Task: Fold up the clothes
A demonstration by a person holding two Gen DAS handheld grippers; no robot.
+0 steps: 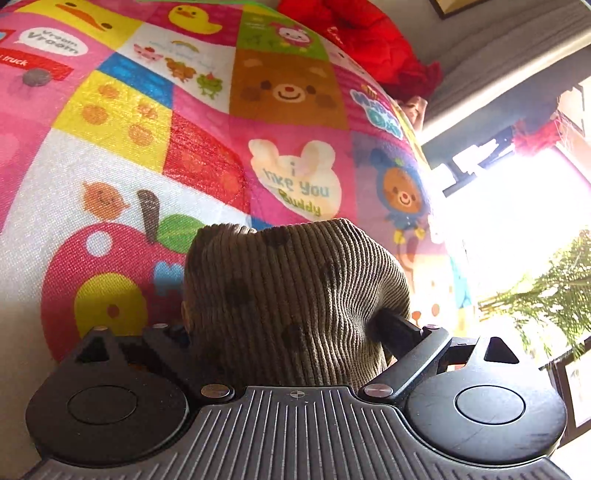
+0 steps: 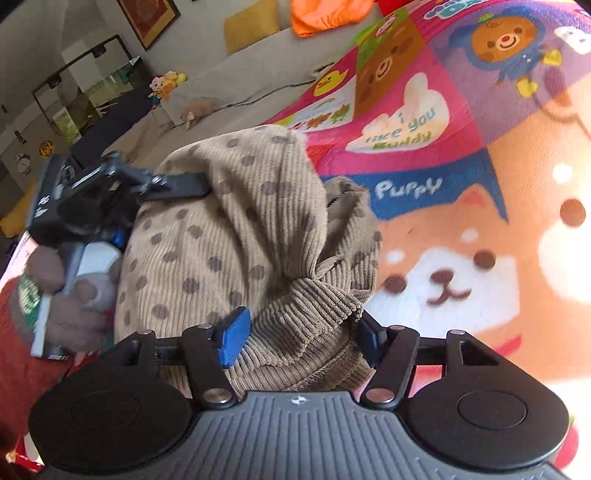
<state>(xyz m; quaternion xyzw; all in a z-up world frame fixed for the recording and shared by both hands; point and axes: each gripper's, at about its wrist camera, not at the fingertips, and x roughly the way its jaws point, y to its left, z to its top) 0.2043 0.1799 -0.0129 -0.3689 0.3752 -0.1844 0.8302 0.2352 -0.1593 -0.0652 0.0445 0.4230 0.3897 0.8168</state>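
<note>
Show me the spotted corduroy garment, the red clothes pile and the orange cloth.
spotted corduroy garment (image 2: 221, 236), right wrist view, on its dotted middle.
red clothes pile (image 1: 365, 40), left wrist view, on its bulk.
orange cloth (image 2: 325, 14), right wrist view, on its centre.

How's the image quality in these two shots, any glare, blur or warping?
Left wrist view: the window at right is blown out white and washes the play mat edge; fisheye bulges the mat's squares. Right wrist view: glare bleaches the right edge, the puppy print looks slightly smeared, the corduroy garment stays sharp.
</note>
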